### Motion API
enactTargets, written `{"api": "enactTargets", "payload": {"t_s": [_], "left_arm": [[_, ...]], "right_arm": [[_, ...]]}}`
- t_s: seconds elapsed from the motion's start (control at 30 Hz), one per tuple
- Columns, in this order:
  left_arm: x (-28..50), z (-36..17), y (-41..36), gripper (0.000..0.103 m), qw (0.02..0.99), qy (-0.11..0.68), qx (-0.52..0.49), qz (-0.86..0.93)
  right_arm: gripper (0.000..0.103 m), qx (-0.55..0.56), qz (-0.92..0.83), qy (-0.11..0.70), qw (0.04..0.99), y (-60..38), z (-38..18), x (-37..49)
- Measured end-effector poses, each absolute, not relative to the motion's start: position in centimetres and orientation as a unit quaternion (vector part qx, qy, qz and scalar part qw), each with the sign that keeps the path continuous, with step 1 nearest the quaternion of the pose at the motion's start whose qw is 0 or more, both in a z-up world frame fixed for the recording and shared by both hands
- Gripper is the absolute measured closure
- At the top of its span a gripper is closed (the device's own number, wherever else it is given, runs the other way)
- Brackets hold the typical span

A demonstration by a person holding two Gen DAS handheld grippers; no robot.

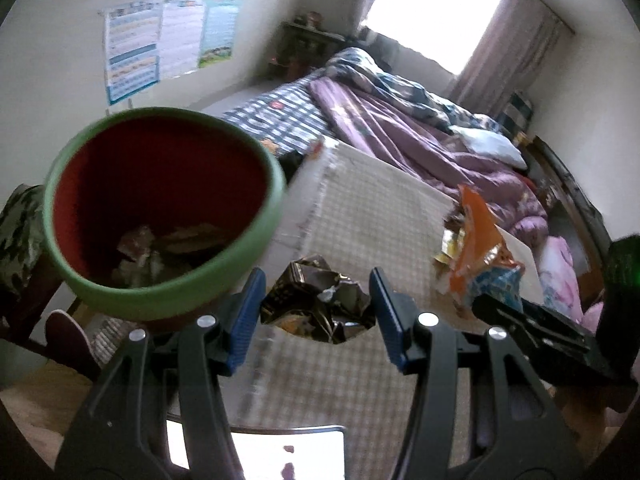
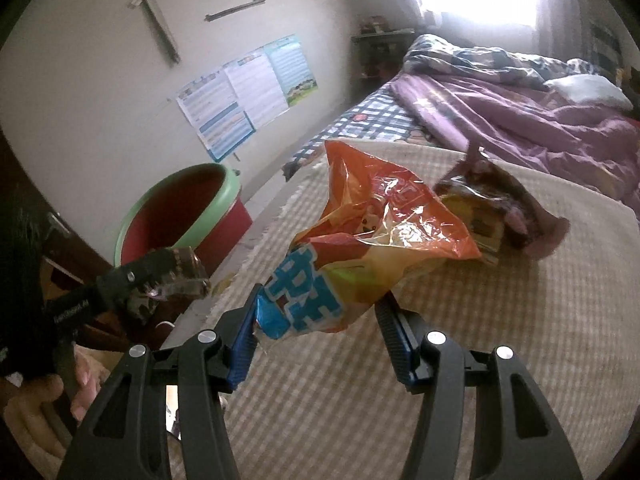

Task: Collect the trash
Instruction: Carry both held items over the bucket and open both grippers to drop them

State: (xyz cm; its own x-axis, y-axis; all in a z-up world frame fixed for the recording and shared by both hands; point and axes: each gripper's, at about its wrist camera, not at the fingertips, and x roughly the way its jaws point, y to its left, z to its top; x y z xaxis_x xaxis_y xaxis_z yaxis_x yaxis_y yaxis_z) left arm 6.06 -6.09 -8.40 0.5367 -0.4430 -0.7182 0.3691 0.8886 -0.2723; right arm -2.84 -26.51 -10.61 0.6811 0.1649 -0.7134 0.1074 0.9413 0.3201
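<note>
My left gripper (image 1: pixel 316 312) is shut on a crumpled dark foil wrapper (image 1: pixel 316 304) and holds it above the table edge, just right of a red bin with a green rim (image 1: pixel 160 216) that has wrappers inside. My right gripper (image 2: pixel 320 320) is shut on an orange and blue snack bag (image 2: pixel 360 248), lifted off the checked tablecloth (image 2: pixel 480 340). A brown and yellow wrapper (image 2: pixel 492 216) lies on the cloth behind the bag. In the right wrist view the bin (image 2: pixel 176 208) is at the left, with the left gripper (image 2: pixel 176 276) and its wrapper in front of it.
A bed with a purple quilt (image 1: pixel 420 128) stands beyond the table. Posters (image 1: pixel 160 40) hang on the wall. A chair with camouflage cloth (image 1: pixel 20 232) is left of the bin. A white sheet (image 1: pixel 288 452) lies at the near edge.
</note>
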Motion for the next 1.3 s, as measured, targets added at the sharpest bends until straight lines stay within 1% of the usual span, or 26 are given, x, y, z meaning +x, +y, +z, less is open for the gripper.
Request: {"api": "enactTargets", "payload": {"t_s": [0.3,0.7,0.93,1.3], "left_arm": [[7.2,-8.1,-2.5,0.052,0.889,0.413,-0.06,-0.186],[7.7,-6.7,-0.2,0.052,0.897,0.395,-0.083,-0.18],[8.6,-5.7,0.3,0.052,0.908,0.377,-0.074,-0.169],[10.3,-5.5,1.9,0.052,0.914,0.376,-0.065,-0.14]], "right_arm": [[0.049,0.145,0.048,0.398,0.905,-23.5,-10.6,-0.3],[0.049,0.131,0.089,0.39,0.907,-20.5,-10.1,2.6],[0.049,0.131,0.1,0.382,0.91,-19.6,-9.6,3.7],[0.049,0.126,0.122,0.379,0.909,-18.4,-9.8,5.3]]}}
